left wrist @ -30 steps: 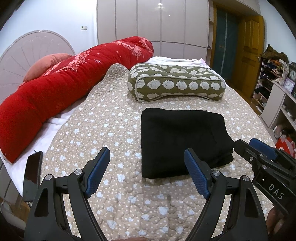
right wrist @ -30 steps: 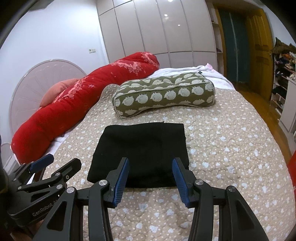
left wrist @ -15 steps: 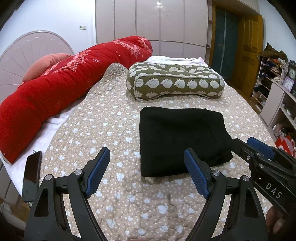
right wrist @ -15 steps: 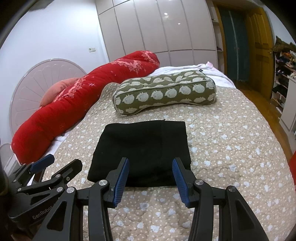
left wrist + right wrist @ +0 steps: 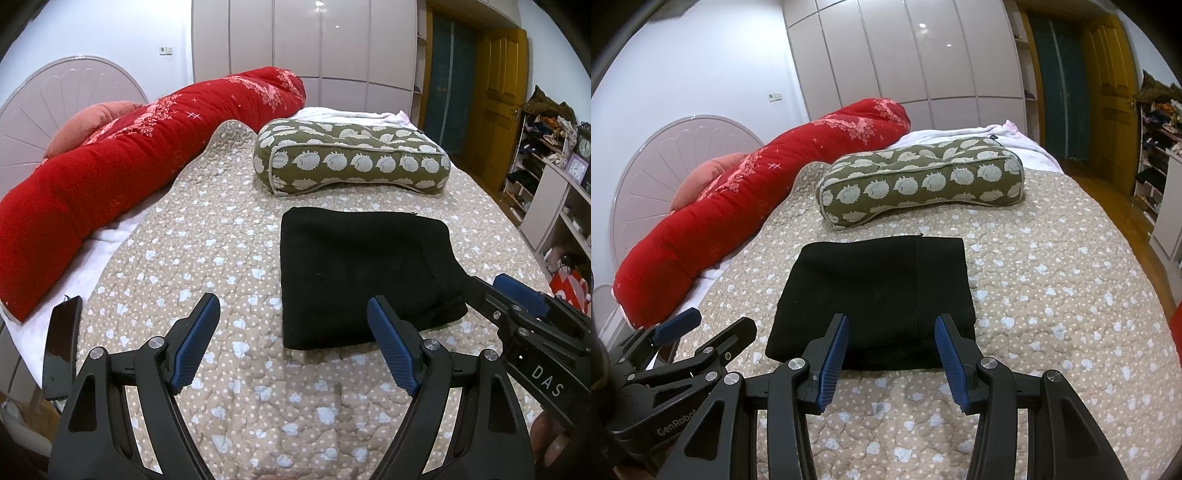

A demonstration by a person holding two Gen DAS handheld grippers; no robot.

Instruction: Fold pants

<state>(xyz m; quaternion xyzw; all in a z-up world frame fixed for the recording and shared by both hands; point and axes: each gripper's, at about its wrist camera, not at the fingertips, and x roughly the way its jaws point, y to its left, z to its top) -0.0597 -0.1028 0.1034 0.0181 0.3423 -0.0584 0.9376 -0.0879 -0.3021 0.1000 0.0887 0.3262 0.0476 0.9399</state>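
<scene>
bed: beige quilted bedspread (image 5: 229,258) with pale hearts
pants: black pants (image 5: 362,273) folded flat mid-bed, just before the green pillow (image 5: 351,162)
left gripper (image 5: 291,347): spread, empty
right gripper (image 5: 891,352): spread, empty, near pants' edge
room: red bolster (image 5: 122,162), white wardrobe (image 5: 905,59)

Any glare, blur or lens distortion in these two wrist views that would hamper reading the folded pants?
Left wrist: sharp, evenly lit; fisheye bows the wardrobe doors, which carry small ceiling-light glints; the black folded pants lose fold detail in darkness. Right wrist: same bowing and dark vignette corners, glints on the doors, pants crisp-edged but nearly featureless.
</scene>
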